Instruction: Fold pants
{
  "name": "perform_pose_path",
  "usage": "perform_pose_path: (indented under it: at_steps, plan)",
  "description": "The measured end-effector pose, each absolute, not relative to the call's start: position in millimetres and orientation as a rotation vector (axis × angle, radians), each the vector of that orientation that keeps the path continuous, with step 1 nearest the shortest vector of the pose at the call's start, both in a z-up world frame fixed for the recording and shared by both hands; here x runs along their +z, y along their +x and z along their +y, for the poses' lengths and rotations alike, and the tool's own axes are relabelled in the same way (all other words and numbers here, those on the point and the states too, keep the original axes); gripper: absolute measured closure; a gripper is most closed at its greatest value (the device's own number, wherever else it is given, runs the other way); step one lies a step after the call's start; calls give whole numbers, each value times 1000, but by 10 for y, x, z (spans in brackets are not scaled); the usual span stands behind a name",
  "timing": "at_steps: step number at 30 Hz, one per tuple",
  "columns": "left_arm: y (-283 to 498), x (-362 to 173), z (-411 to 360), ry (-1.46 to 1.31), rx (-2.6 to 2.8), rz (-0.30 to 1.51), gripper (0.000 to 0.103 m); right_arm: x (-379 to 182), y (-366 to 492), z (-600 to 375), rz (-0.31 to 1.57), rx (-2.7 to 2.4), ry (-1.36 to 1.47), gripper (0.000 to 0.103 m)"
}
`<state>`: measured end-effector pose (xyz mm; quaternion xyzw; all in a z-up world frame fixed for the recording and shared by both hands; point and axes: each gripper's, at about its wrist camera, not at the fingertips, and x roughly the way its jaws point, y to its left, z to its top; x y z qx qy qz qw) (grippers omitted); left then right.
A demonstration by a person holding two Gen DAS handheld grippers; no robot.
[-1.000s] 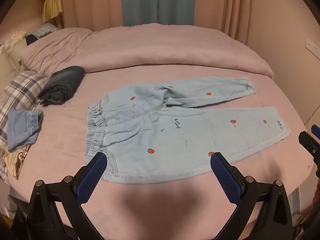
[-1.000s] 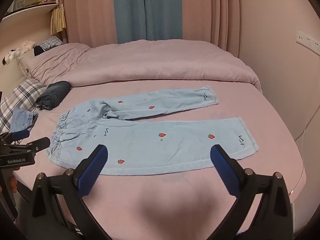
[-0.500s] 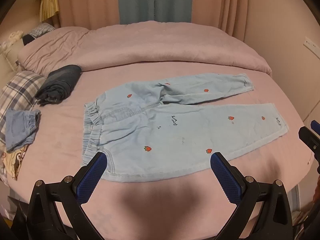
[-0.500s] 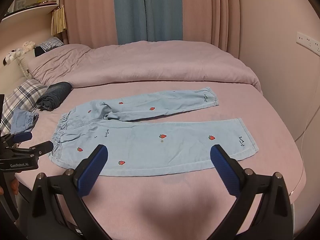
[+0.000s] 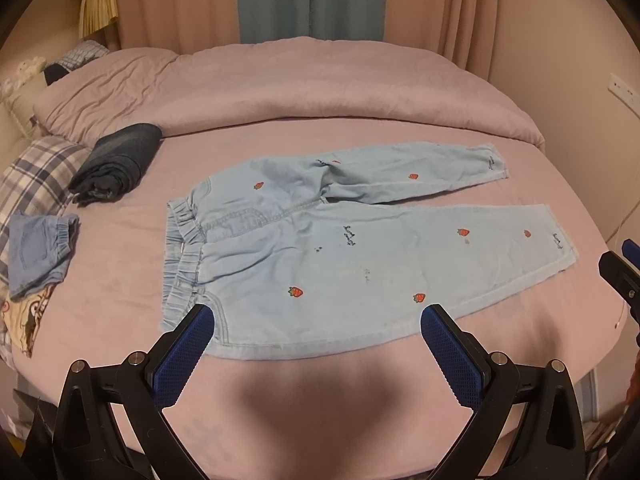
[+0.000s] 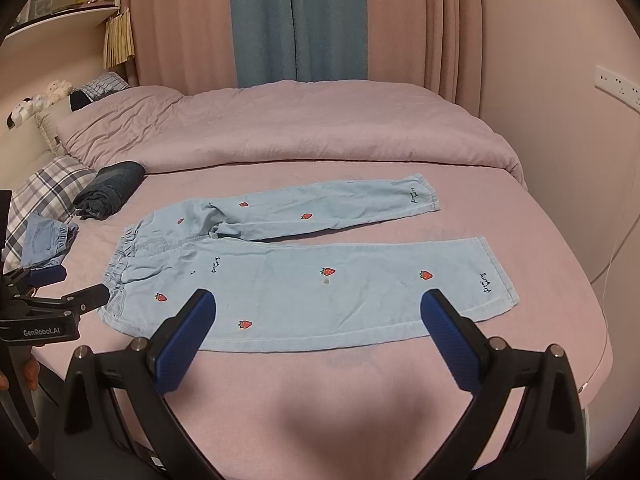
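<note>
Dark folded jeans and small blue shorts lie left of the pants, nothing on top. Pants spread flat mid-bed. Our left gripper and right gripper hover wide apart, empty, touching nothing.

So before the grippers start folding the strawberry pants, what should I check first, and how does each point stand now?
1. Left gripper open and empty: ok.
2. Right gripper open and empty: ok.
3. Light blue pants lie flat on the pink bed, legs spread apart: ok.
4. Nothing lies on the pants: ok. The dark folded garment and the small blue shorts lie apart, to the left.
5. Near hem and waistband within reach of the grippers: probably ok, both hover at the near edge.
6. Far leg smooth at the crotch: not ok, some wrinkles there.
</note>
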<state>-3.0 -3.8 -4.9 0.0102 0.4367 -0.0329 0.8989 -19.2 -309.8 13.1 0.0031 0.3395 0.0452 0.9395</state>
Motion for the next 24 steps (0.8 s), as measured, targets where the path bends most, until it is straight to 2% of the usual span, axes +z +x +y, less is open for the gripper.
perform_pose_path:
  at_steps: [24]
  plan:
    - [-22, -57, -39, 25, -71, 905, 0, 106, -192, -3073, 692, 94, 7, 0]
